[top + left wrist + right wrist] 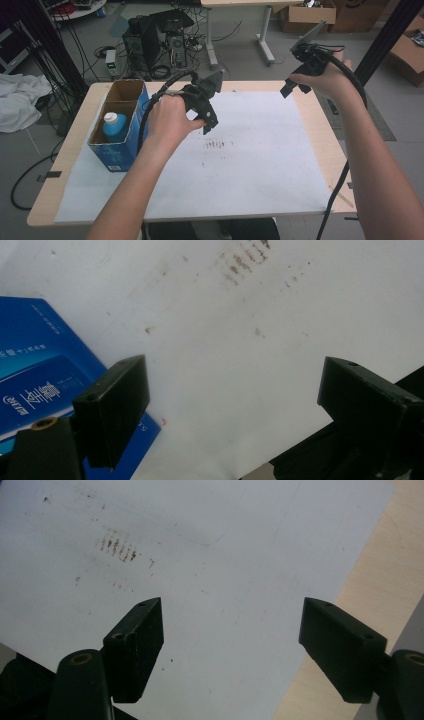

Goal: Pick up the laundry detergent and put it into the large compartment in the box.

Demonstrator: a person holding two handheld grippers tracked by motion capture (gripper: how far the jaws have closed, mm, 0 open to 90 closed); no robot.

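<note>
Worktop (320,150), pale wood, seen across the centre of the high view; most of it is covered by a white paper sheet (260,165) marked with a small cluster of brown smudges (216,145) near the middle.

Blue carton (122,135), open-topped, stands at centre left of the high view on the sheet's left edge. Two compartments are seen: the farther one looks empty, the nearer one holds a blue bottle with a white cap (114,124), upright. The carton's printed side is also caught at the lower left of the left gripper view (35,375).

Left tool (209,122) is held just right of the carton, above the sheet, jaws tilted down and towards the smudges. The left hand (170,117) is wrapped over its body, forearm rising from the bottom edge. Jaws are spread wide, nothing between them.

Right tool (292,89) is raised at upper right of the high view, over the sheet's far right corner, well apart from the carton; wrist cocked, jaws pointing down-left. Jaws are parted wide here too, nothing gripped.

Risks, as judged: the bottle sits deep between carton walls, so a jaw could catch the cardboard rim and tip or drag the light carton. The trailing cable beside the carton could snag it. A grip on the cap alone may slip.
</note>
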